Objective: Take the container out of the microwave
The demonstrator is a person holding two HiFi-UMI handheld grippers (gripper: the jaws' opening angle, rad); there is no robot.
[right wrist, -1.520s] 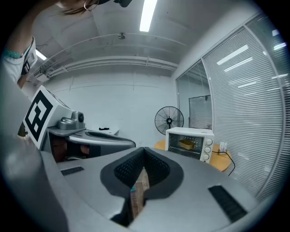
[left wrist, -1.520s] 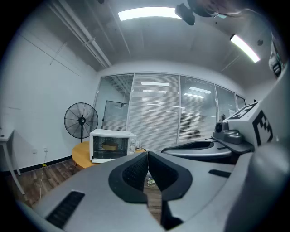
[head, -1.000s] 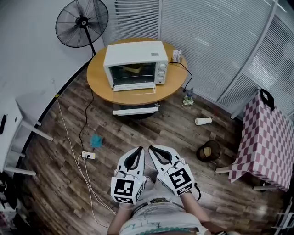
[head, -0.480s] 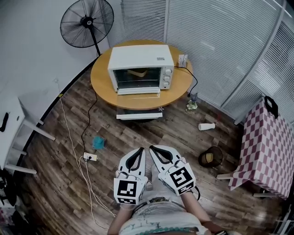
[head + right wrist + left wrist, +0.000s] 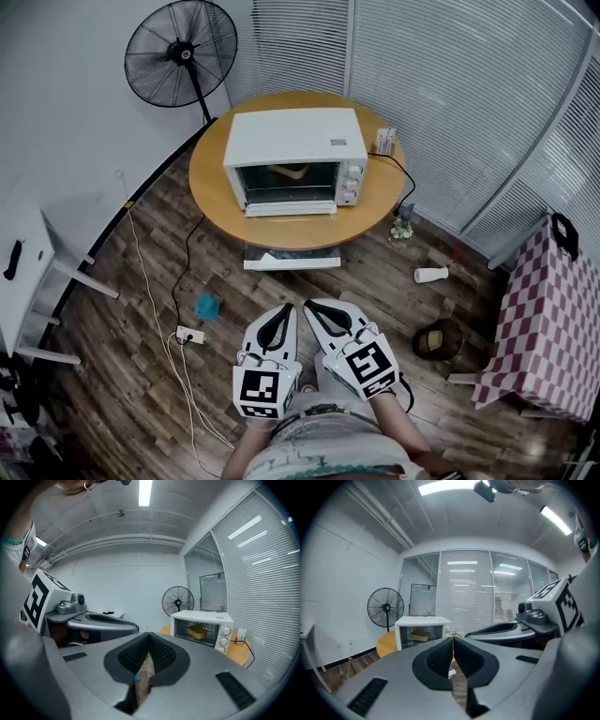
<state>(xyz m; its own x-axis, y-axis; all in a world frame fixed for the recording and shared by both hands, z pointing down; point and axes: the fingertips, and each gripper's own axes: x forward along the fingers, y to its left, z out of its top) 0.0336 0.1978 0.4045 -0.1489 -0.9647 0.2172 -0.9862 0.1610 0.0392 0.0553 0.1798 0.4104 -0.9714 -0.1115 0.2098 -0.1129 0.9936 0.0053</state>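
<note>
A white microwave (image 5: pixel 295 159) stands on a round wooden table (image 5: pixel 220 202), its glass door closed. Through the glass a tan container (image 5: pixel 292 172) shows inside; it appears again as the container (image 5: pixel 420 635) in the left gripper view and the container (image 5: pixel 197 631) in the right gripper view. My left gripper (image 5: pixel 277 314) and right gripper (image 5: pixel 314 311) are held side by side near my body, well short of the table. Both are shut with nothing between the jaws. The microwave (image 5: pixel 202 628) lies ahead to the right of the right gripper (image 5: pixel 149 641), and slightly left of the left gripper (image 5: pixel 453 645).
A black standing fan (image 5: pixel 181 49) is behind the table at left. Cables and a power strip (image 5: pixel 190 335) lie on the wood floor. A white cup (image 5: pixel 432 275) and a dark bin (image 5: pixel 437 338) sit at right, beside a checked tablecloth (image 5: pixel 548 323). White furniture (image 5: pixel 23 272) stands at left.
The table and microwave have shifted lower and to the right in the head view and look a little nearer. Both grippers stay shut, side by side.
</note>
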